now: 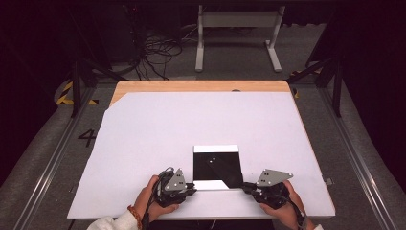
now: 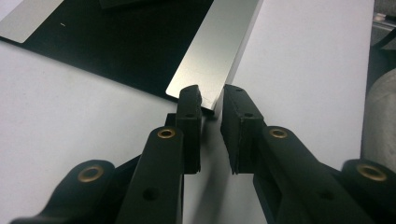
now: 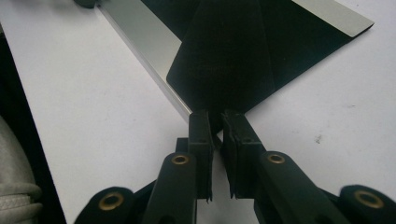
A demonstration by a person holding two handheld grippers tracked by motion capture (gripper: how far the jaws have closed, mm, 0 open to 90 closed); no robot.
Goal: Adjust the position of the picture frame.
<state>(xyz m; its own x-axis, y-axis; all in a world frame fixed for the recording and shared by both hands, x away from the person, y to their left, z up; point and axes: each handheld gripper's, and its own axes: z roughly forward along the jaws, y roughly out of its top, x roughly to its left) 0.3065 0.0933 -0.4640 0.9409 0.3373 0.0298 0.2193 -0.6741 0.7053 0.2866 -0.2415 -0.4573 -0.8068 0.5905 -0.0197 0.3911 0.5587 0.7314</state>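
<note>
We hold our left gripper [image 1: 192, 184] and right gripper [image 1: 243, 186] low and level at the near edge, tips turned inward toward each other, hands wrapped behind them; both sets of fingers [image 2: 189, 100] stand narrowly parted.

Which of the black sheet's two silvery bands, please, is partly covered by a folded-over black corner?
The near silvery band, beside the grippers; the far silvery band lies fully uncovered.

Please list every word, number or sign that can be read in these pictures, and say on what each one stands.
"4": a dark numeral on the grey floor, left of the table.
Yellow and black hazard stripes: floor tape with no wording, farther back on the left.
The black sheet with silver bands between the grippers bears no readable text, only two tiny pale specks.
</note>
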